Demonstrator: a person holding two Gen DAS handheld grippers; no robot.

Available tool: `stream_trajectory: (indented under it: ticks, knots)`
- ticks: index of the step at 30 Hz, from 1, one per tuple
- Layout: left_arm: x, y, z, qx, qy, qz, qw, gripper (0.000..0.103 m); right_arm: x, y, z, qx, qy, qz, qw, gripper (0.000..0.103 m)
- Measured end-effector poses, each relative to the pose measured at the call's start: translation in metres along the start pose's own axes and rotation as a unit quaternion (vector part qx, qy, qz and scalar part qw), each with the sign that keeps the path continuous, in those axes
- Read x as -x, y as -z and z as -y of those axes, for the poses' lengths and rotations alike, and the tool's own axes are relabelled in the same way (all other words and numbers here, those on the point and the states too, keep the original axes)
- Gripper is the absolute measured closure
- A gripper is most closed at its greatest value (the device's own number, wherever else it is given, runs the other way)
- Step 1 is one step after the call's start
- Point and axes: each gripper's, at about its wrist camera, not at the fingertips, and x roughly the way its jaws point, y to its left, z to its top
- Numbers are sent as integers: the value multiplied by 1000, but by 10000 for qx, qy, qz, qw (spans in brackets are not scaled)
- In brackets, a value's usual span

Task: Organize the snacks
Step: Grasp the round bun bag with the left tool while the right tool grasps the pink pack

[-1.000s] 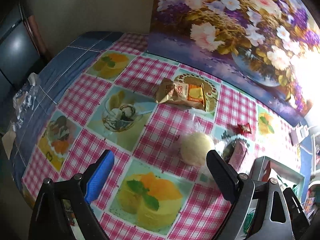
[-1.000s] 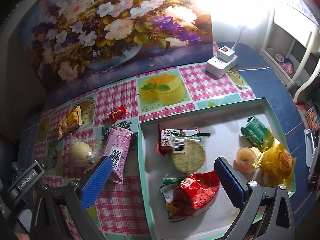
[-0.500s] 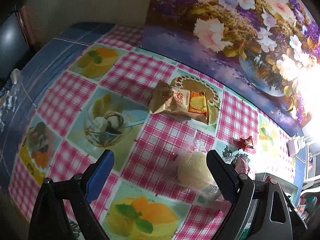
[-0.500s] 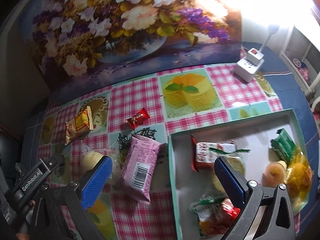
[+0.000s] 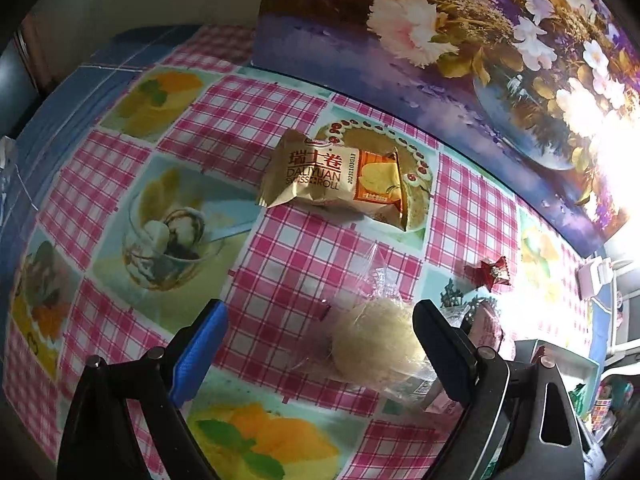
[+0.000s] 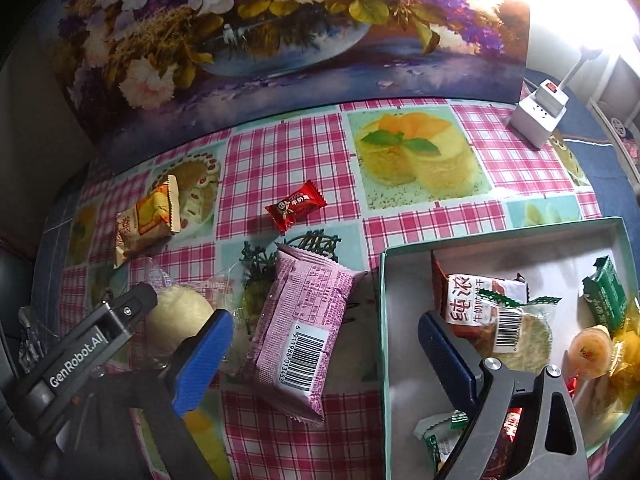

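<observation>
Steep, near views sharing bun (image 5: 376, 344)

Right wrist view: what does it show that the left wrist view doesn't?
Only the right wrist view shows into the box, where packets already lie, and the full pink packet. Only the left wrist view shows the ice cream print on the tablecloth. Both show the wrapped bun, the Swiss roll packet and the red candy.

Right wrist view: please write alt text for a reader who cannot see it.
The open right gripper, its fingers just narrowing, hangs over a pink snack packet on a checked tablecloth, beside a teal tray of snacks. A red candy, a Swiss roll packet and a wrapped bun lie left.
</observation>
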Motion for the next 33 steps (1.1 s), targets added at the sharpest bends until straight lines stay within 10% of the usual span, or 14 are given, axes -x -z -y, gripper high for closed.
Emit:
stream_trajectory:
  ticks: [33]
  knots:
    - [-19, 12, 41, -791, 134, -307, 9963, 20, -36, 16, -17, 168, -196, -457, 9986, 40]
